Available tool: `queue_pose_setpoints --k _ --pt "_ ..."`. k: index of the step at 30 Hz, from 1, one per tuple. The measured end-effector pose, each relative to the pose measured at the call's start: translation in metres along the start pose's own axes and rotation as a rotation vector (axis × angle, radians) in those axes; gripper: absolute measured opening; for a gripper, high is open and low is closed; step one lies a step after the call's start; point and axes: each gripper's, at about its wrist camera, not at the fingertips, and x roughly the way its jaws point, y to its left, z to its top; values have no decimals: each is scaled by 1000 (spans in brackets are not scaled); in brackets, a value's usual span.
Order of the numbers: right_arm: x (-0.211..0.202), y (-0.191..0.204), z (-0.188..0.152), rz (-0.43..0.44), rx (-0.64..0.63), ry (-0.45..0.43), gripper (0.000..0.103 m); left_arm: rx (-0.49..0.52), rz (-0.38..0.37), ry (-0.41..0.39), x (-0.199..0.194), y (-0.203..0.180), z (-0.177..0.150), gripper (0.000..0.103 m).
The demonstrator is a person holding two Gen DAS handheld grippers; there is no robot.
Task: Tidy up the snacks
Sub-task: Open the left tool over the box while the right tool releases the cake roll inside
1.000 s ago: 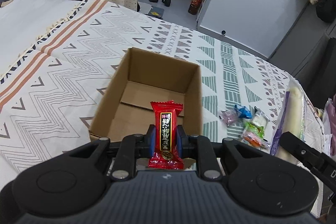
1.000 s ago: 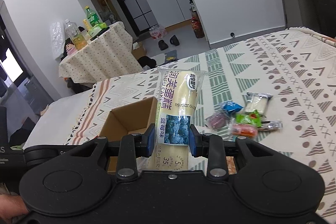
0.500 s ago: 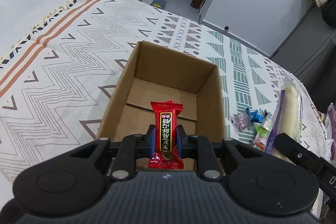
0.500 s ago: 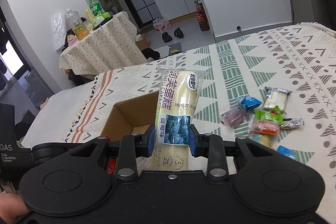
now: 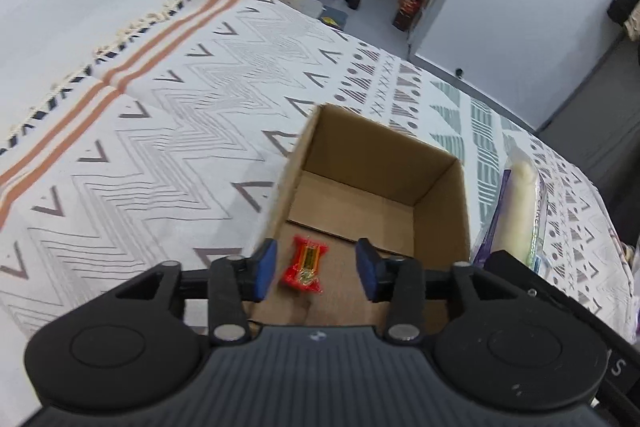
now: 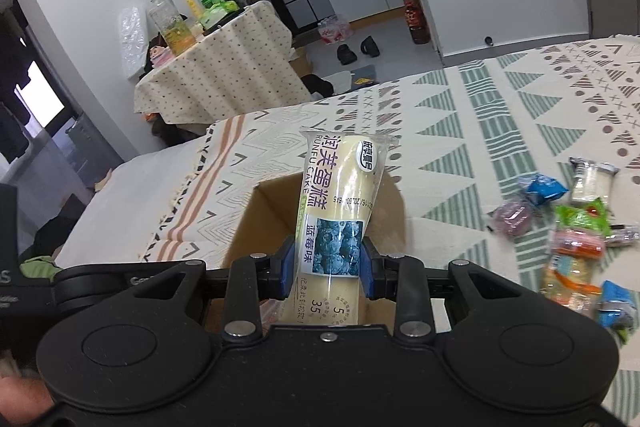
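Observation:
An open cardboard box (image 5: 440, 195) sits on the patterned bedspread. A small red snack packet (image 5: 305, 264) lies on the box floor, near its front wall. My left gripper (image 5: 316, 267) hovers open above it, blue pads wide apart and holding nothing. My right gripper (image 6: 326, 267) is shut on a long pale cake roll packet (image 6: 340, 207) with a blueberry picture, held upright over the box (image 6: 260, 223). The same cake roll (image 5: 520, 203) shows at the right edge of the left wrist view.
Several loose snack packets (image 6: 576, 227) lie scattered on the bedspread to the right of the box. A cloth-covered table (image 6: 216, 75) with bottles stands beyond the bed. A hand (image 6: 20, 403) shows at the lower left of the right wrist view.
My left gripper opened and the red packet dropped from it onto the box floor. Both grippers moved closer over the box; the right one kept its hold on the cake roll.

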Motion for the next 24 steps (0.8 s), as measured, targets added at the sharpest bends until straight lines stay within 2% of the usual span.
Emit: queue_pose_setpoints --k 5,9,11,16,20,24 --pt "5 1 -1 39 16 8 36 -31 14 -4 -8 9 1 61" --pt "-8 -2 -1 52 28 -22 57 -38 26 -11 -14 8 -3 72" --pt "-17 -4 -1 47 21 -33 64 -35 32 -13 -17 6 -5 79" --pt "-41 -18 -1 5 31 -65 86 -10 42 -22 -27 -7 -14 87" --pt "-56 -30 -2 -21 31 -73 91 -1 50 -23 -35 -17 -20 95" --pt "-70 -42 -4 -40 41 -83 98 7 50 -13 -43 -27 -27 98"
